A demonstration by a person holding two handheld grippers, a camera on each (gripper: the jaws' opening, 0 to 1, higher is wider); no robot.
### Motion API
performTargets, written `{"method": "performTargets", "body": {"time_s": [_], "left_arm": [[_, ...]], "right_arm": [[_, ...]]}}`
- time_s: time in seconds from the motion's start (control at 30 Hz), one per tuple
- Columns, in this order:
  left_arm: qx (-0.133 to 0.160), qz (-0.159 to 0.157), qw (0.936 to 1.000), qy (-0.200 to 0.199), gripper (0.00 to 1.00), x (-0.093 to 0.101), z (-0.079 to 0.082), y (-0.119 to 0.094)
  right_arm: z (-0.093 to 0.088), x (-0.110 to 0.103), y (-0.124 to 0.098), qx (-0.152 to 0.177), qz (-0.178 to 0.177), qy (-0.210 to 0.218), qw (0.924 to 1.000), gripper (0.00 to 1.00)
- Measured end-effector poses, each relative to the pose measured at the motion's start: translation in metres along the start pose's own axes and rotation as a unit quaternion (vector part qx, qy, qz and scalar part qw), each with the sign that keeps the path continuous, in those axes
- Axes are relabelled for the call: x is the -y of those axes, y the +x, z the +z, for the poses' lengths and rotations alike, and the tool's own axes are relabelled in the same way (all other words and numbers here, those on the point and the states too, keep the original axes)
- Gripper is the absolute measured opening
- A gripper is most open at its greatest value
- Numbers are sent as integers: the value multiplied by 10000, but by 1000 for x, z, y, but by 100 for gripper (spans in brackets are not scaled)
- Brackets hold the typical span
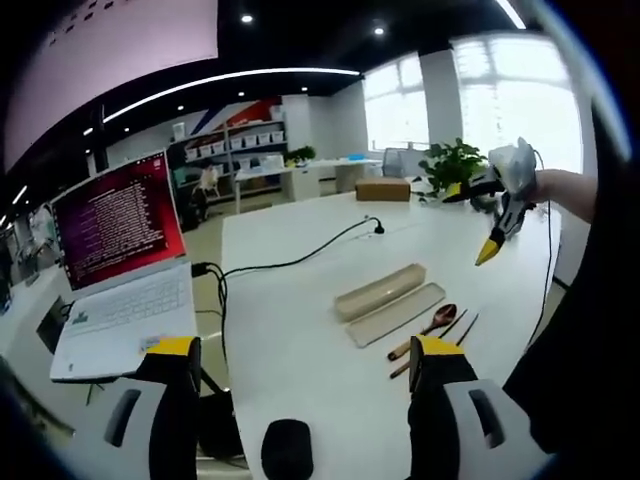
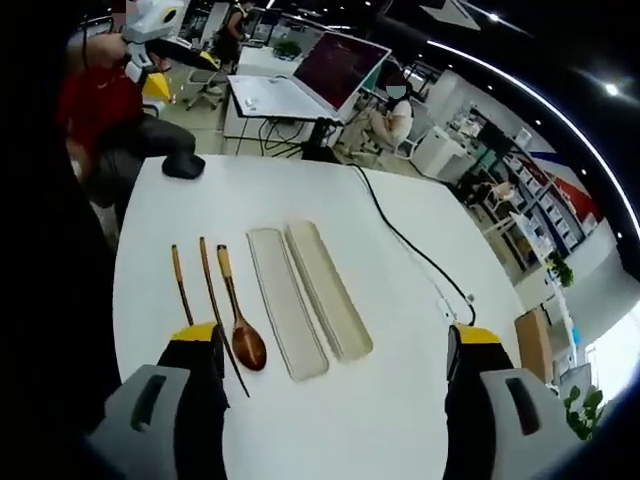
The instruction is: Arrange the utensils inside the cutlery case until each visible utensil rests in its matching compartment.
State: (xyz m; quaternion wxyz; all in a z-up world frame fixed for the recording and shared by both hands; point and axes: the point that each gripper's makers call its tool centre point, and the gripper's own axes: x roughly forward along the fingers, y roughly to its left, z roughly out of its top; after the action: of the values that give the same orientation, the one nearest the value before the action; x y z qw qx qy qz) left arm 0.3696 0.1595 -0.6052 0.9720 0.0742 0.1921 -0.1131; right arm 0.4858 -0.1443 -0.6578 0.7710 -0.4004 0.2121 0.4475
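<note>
Both tongs hang spread and empty above the white table (image 2: 400, 420): the right gripper (image 2: 335, 350) over the wooden spoon (image 2: 238, 320) and 2 chopsticks (image 2: 178, 280), which lie just beside the open cutlery case (image 2: 325, 290) and its lid (image 2: 285, 305); the left gripper (image 1: 305, 365) sits farther back. The thin chopsticks could roll or slip from a pinch. The laptop (image 1: 120, 270) text is too small to read.

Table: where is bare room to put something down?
The table is bare between the case and the cable, and beyond the utensils toward the mouse. It is crowded where the spoon, chopsticks and lid lie together.
</note>
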Motion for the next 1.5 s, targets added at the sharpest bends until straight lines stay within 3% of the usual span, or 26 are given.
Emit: {"method": "performTargets", "body": {"time_s": [0.1, 0.47, 0.63, 0.8, 1.03, 1.17, 1.3, 1.4, 1.5], "left_arm": [[-110, 102, 9999, -28, 86, -5, -4, -6], [-469, 202, 9986, -101, 85, -4, -31, -22], [-421, 315, 9985, -122, 84, -12, -29, -26], [-517, 304, 9981, -134, 84, -10, -36, -27], [-592, 323, 9975, -194, 83, -9, -46, -26], [-486, 295, 9976, -388, 83, -8, -45, -21], [-534, 213, 9982, -187, 83, -3, -41, -17], [-407, 236, 9984, -326, 83, -6, -38, -15], [-518, 144, 9980, -344, 83, -5, -43, -11]], "right_arm": [[2, -6, 5, -66, 150, -153, 9997, 88], [11, -27, 27, -134, 486, -365, 9981, 90], [17, -31, 32, -85, 569, -401, 9975, 89], [15, -42, 39, -198, 824, -489, 9952, 86], [18, -50, 43, -166, 1071, -433, 9932, 75], [18, -49, 43, -231, 1117, -545, 9920, 75], [21, -46, 45, -197, 1069, -543, 9926, 75], [19, -50, 46, -242, 1107, -708, 9910, 76], [13, -53, 48, -368, 1194, -762, 9892, 75]]}}
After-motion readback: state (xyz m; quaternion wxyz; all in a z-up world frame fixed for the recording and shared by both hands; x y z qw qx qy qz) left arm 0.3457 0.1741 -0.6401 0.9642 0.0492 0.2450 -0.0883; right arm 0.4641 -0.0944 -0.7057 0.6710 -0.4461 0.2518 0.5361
